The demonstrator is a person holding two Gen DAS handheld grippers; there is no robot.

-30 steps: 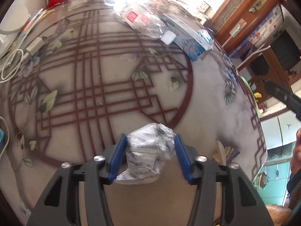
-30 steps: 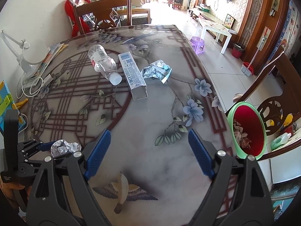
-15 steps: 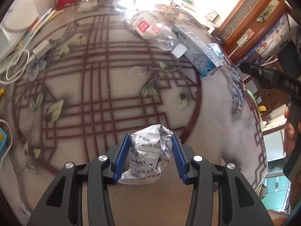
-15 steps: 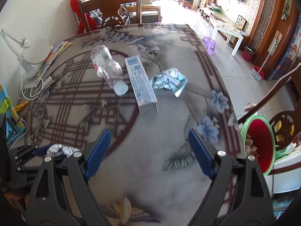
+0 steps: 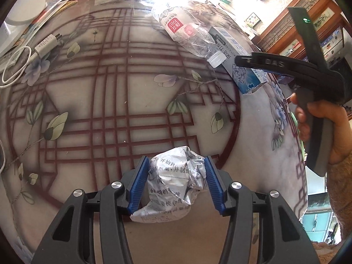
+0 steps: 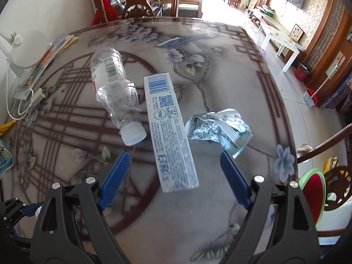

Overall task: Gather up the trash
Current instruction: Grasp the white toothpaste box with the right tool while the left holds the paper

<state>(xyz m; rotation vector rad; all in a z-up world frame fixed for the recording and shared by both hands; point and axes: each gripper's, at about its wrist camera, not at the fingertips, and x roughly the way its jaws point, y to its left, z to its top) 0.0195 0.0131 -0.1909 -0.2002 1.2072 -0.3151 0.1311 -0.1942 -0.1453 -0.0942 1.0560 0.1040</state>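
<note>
A crumpled ball of printed paper (image 5: 173, 182) sits between the blue pads of my left gripper (image 5: 176, 157). Both pads still touch it while the jaws are opening. My right gripper (image 6: 173, 154) is open wide, low over the near end of a blue-and-white toothpaste box (image 6: 169, 132) lying flat on the table. A crushed clear plastic bottle (image 6: 114, 90) with a white cap lies left of the box. To the box's right lies a crumpled silver-blue wrapper (image 6: 217, 129). In the left wrist view a hand (image 5: 325, 127) holds the right gripper above the box (image 5: 242, 66) and bottle (image 5: 187, 30).
A green bin with a red lining (image 6: 312, 198) stands off the table's right edge, beside a chair back. A charger with white cable (image 5: 44, 44), a white lamp base (image 5: 24, 6) and magazines (image 6: 55, 48) line the left side. A wooden chair (image 6: 136, 0) stands at the far end.
My right gripper has moved forward and down across the table toward the box and bottle, staying open. The left gripper has barely moved; its jaws stand slightly wider around the paper ball.
</note>
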